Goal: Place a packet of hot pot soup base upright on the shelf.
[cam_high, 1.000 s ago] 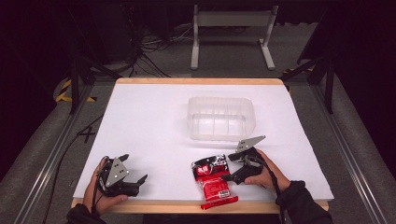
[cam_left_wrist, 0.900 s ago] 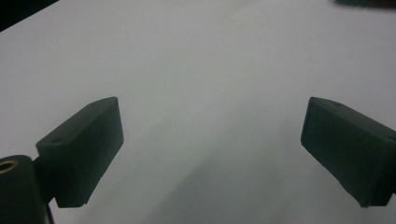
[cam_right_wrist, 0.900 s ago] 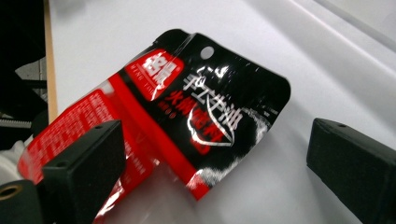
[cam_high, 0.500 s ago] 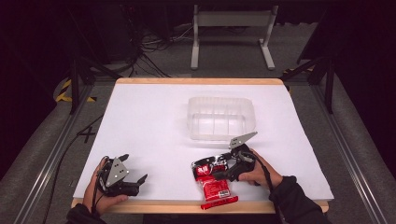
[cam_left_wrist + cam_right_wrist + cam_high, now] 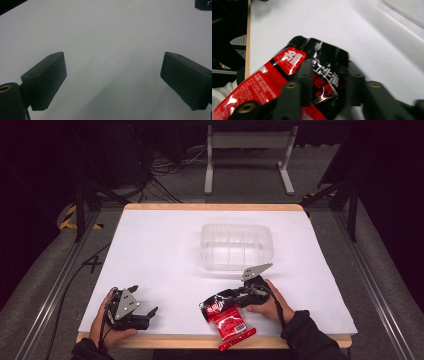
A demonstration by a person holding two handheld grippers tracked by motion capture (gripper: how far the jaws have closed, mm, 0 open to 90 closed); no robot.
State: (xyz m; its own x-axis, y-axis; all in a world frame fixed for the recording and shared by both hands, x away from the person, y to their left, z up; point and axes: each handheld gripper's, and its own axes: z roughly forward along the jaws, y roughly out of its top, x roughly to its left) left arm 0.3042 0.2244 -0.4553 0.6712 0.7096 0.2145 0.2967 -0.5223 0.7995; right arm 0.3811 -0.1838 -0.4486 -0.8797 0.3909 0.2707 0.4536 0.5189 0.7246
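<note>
The red and black snack packet (image 5: 227,317) lies near the front edge of the table (image 5: 165,255), right of the middle, its red end reaching almost to that edge and its black end pointing back toward the clear plastic container (image 5: 237,245). The right tool (image 5: 227,299) has just been closing its jaws, and the right gripper view shows the 2 black jaws pressed against the black end of the packet (image 5: 312,75), one on each side, with the foil buckled and raised between them. The grip sits at the end rather than the middle, probably so that the rest of the packet can hang free when lifted. The tool lies low and nearly level with the table, which suits pinching a flat, thin thing from its edge. The container stands open and empty toward the back of the table, right of centre, well apart from the packet; it looks like the place where the packet is meant to go.

The left tool (image 5: 145,312) rests at the front left corner of the table, well apart from the packet, its jaws spread wide with nothing but bare white tabletop between them (image 5: 112,75). It appears parked there to leave the right hand (image 5: 267,305) room to work.
</note>
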